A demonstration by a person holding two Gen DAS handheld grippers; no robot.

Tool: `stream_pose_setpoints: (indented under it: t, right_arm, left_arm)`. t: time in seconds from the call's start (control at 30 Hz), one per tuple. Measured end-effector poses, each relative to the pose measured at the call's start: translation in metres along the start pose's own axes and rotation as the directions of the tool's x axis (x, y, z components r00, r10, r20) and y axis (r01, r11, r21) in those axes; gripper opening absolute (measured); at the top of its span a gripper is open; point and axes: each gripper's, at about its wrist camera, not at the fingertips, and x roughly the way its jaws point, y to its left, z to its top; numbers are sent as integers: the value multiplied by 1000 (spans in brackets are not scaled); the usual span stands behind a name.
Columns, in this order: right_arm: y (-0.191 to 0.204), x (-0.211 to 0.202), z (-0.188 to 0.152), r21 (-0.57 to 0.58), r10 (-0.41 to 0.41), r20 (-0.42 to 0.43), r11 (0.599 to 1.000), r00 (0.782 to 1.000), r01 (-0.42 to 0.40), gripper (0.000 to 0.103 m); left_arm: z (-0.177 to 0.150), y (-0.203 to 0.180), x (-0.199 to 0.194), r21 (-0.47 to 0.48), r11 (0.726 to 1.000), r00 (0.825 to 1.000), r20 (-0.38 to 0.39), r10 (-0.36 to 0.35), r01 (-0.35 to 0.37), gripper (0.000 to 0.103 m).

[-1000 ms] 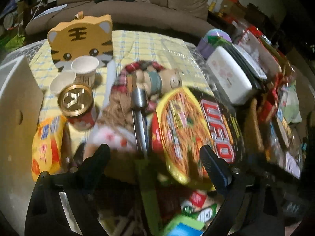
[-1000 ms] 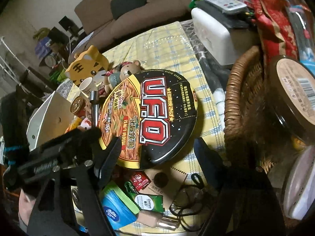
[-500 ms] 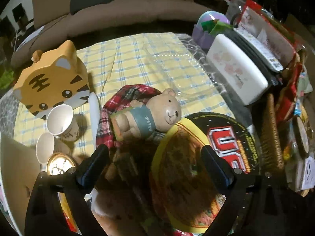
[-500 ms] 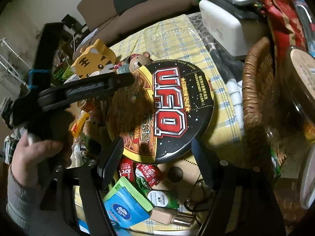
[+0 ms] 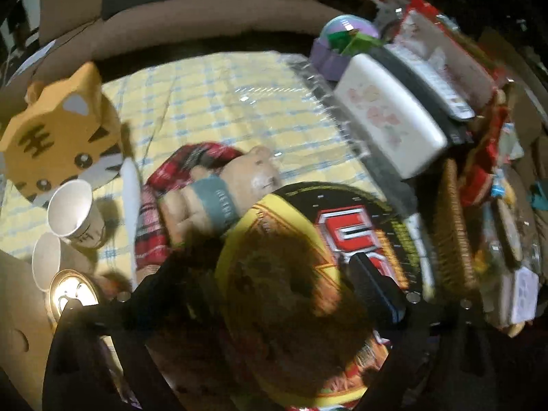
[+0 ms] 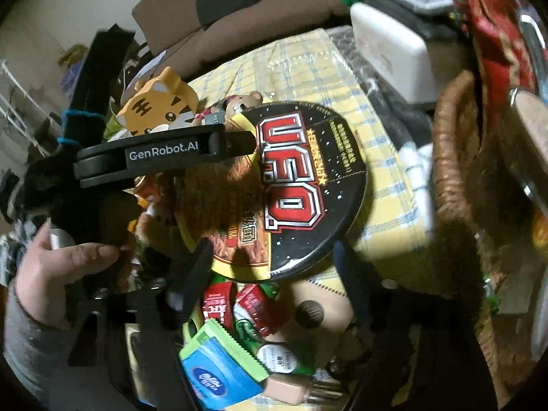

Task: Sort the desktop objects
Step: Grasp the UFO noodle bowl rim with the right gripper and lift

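Round black-and-yellow UFO noodle bowl (image 6: pixel 291 185) flat on yellow checked tablecloth (image 5: pixel 219 102), directly beneath wide-open, empty left gripper (image 5: pixel 270 277), no long axis to favour; right gripper (image 6: pixel 274 260), likewise wide and empty, hovering at bowl's near rim.

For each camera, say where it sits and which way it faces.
Left wrist: on the left gripper, above the UFO noodle bowl, facing the sofa; its own fingers show.
Right wrist: on the right gripper, near the table edge, facing the bowl; left gripper and hand show.
Shared: bowl, tiger box, teddy bear.
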Motion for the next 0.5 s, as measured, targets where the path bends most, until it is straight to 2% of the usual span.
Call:
stream_pose_setpoints:
  t: [0.03,0.07,0.1,0.13,0.17,0.23,0.27,0.33,0.4,0.5]
  right_arm:
    - [3,-2,1,-15,43,6,999,999,-43,20]
    - [7,-1,2,-18,72,-8,997,997,-72,6]
    - [11,0,2,-24,72,-18,997,997,-73,5]
    - [17,2,1,-42,57,-34,997,998,-59,5]
    - [19,4,-1,-39,56,-46,998,997,-58,5]
    - [14,3,-6,13,65,-64,998,996,-64,8]
    - [9,0,-7,38,35,-64,999,997,-32,14]
    - [1,-13,-10,63,5,-41,998,999,-2,44]
    - [-6,-21,-15,105,7,-31,994,1000,-4,52]
    - [-24,-23,-30,261,94,-24,962,995,-85,56]
  left_arm:
    - [0,-1,-2,-7,999,999,-4,-35,35,86]
    - [0,-4,-6,-21,996,996,-11,-89,89,78]
    - [-1,-7,-8,-23,994,994,-16,-105,104,71]
    - [-1,-12,-9,-24,995,995,-21,-99,99,71]
    - [-3,-16,-10,-27,998,998,-27,-56,55,71]
    - [-3,-16,-11,-44,999,999,-28,-17,16,77]
    - [-2,-13,-13,-59,998,1000,-19,3,-4,85]
    - [-1,-5,-13,-81,997,1000,-20,-1,0,85]
    - [1,-2,-9,-77,997,999,-25,-31,29,85]
    - [7,-10,1,-7,1000,999,-40,-16,16,85]
